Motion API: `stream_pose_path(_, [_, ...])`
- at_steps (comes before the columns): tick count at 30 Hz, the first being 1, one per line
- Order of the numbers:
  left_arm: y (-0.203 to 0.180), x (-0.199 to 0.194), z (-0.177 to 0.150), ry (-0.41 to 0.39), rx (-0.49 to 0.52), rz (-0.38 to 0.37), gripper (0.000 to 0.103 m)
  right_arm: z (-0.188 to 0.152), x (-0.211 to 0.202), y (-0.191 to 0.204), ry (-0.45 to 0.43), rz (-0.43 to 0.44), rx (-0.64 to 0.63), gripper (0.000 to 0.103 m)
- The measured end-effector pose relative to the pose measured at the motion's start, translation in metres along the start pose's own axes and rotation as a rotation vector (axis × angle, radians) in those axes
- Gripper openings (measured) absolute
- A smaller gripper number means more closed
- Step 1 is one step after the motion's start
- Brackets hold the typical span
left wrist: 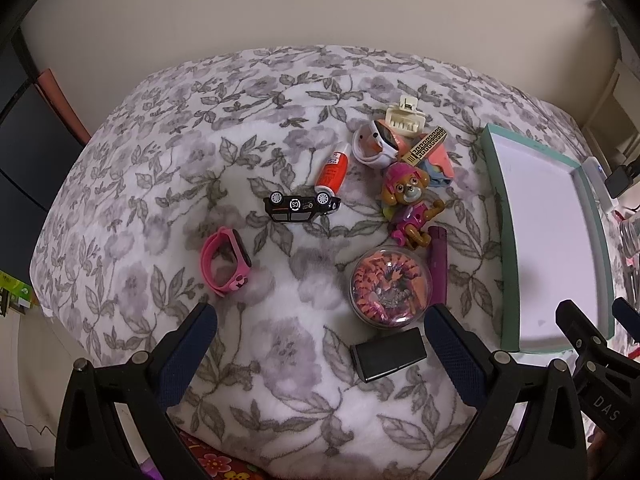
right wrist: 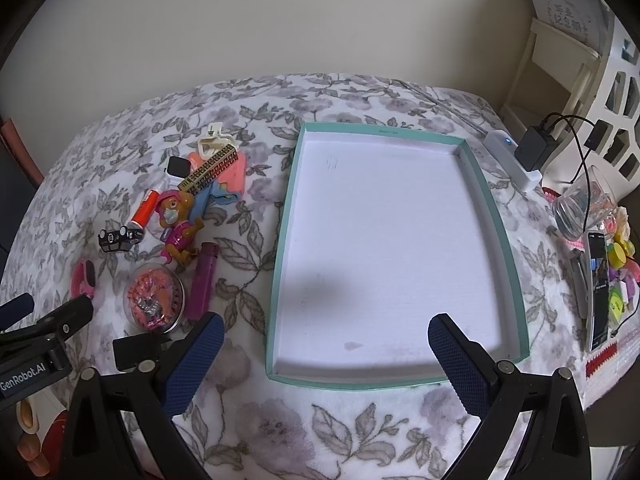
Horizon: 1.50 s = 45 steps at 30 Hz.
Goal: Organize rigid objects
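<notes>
Both wide open: my left hand-held gripper hovers over the toy pile mid-bed, black case between its fingers, round tiger box just beyond. My right hand-held gripper spreads over the teal tray by the bed's right edge, nothing gripped

In the left wrist view, the teal tray has its near right corner hidden behind the right gripper. In the right wrist view, the black box is partly covered by a gripper finger, and the pink watch shows only in part.
</notes>
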State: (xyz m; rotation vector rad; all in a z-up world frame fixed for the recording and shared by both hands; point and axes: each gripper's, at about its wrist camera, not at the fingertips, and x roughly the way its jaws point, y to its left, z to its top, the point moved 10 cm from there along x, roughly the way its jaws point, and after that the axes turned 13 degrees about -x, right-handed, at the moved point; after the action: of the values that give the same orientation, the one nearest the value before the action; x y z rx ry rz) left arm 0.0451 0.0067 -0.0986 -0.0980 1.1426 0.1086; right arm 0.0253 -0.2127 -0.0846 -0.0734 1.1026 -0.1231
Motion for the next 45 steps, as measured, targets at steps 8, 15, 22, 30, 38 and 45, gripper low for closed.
stream_pose_path(8, [0.001, 0.002, -0.001, 0.008, -0.004, 0.001, 0.103, 0.0, 0.001, 0.002, 0.008, -0.001, -0.003, 0.103])
stream_pose_path(15, [0.003, 0.003, -0.001, 0.019, -0.008, 0.001, 0.103, -0.001, 0.002, 0.003, 0.011, 0.001, -0.008, 0.103])
stream_pose_path(22, [0.004, 0.005, -0.001, 0.027, -0.015, 0.001, 0.103, -0.001, 0.003, 0.005, 0.016, 0.0, -0.014, 0.103])
stream_pose_path(30, [0.01, 0.007, 0.0, 0.038, -0.037, -0.003, 0.103, 0.002, 0.002, 0.017, 0.017, 0.022, -0.038, 0.103])
stream_pose_path(38, [0.063, 0.01, 0.027, 0.022, -0.147, 0.01, 0.103, 0.017, 0.004, 0.076, 0.013, 0.189, -0.137, 0.103])
stream_pose_path(45, [0.107, 0.036, 0.035, 0.066, -0.213, 0.03, 0.103, 0.009, 0.026, 0.12, 0.099, 0.291, -0.203, 0.103])
